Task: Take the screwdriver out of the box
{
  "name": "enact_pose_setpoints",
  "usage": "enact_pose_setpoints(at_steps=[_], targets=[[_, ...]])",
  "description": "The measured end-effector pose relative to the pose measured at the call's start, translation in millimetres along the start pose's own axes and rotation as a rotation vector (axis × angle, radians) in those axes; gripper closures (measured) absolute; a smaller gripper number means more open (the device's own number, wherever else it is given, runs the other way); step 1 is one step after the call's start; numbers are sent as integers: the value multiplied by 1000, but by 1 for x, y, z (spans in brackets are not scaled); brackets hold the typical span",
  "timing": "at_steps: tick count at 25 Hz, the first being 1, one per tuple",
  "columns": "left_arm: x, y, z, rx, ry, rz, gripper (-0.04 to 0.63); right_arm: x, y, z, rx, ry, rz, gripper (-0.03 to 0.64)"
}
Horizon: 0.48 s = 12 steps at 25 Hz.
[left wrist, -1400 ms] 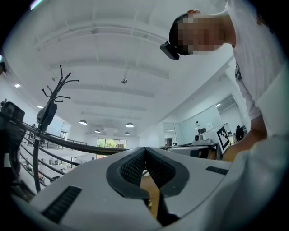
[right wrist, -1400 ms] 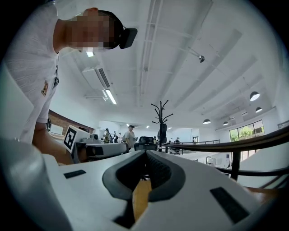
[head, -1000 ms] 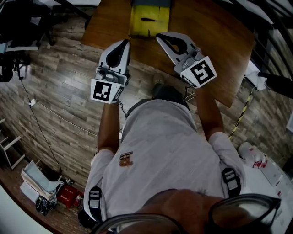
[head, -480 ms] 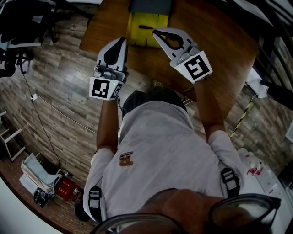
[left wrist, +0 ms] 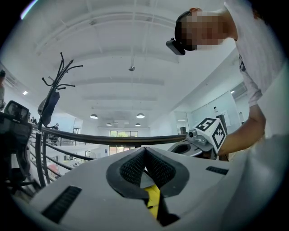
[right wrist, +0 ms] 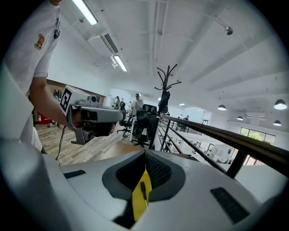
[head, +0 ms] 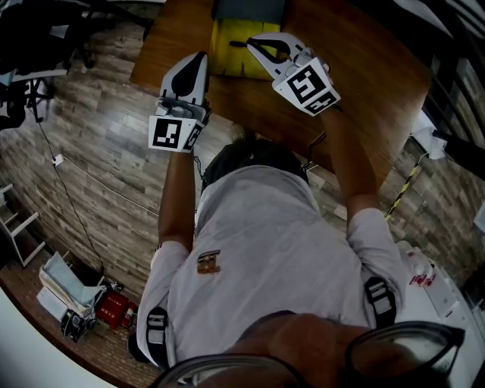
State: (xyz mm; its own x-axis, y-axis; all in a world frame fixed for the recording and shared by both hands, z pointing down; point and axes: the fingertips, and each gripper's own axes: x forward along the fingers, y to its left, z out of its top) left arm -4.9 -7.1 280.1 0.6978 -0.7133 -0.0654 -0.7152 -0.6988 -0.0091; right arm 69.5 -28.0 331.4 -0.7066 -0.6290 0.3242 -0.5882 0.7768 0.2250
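Observation:
A yellow open box (head: pixel 230 47) with a dark lid (head: pixel 248 8) behind it lies at the far side of the brown table (head: pixel 364 68). A thin dark screwdriver (right wrist: pixel 142 191) rests on the box's yellow floor; it shows through the jaw gap in the right gripper view. My right gripper (head: pixel 255 42) is shut and empty, with its tip over the box's right part. To the left of the box, my left gripper (head: pixel 199 57) is also shut and empty, with its tip at the table's near edge. A sliver of yellow box (left wrist: pixel 152 198) shows under the left jaws.
The table's near edge runs diagonally just ahead of the person's body. A wood floor (head: pixel 98 144) lies to the left, with cables and clutter. A dark railing (head: pixel 455 83) passes on the right. A coat stand (right wrist: pixel 165 90) and chairs stand beyond the table.
Both grippers have moved forward toward the box. The right gripper went further, from the table in front of the box to over its right part. Both stayed shut.

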Motion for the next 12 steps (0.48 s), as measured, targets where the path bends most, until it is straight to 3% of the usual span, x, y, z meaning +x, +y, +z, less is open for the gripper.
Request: enact_pose_setpoints(at_steps=[12], targets=[[-5,14,-5,-18,0,-43,575,58,17,-55,-139,309,151,583]])
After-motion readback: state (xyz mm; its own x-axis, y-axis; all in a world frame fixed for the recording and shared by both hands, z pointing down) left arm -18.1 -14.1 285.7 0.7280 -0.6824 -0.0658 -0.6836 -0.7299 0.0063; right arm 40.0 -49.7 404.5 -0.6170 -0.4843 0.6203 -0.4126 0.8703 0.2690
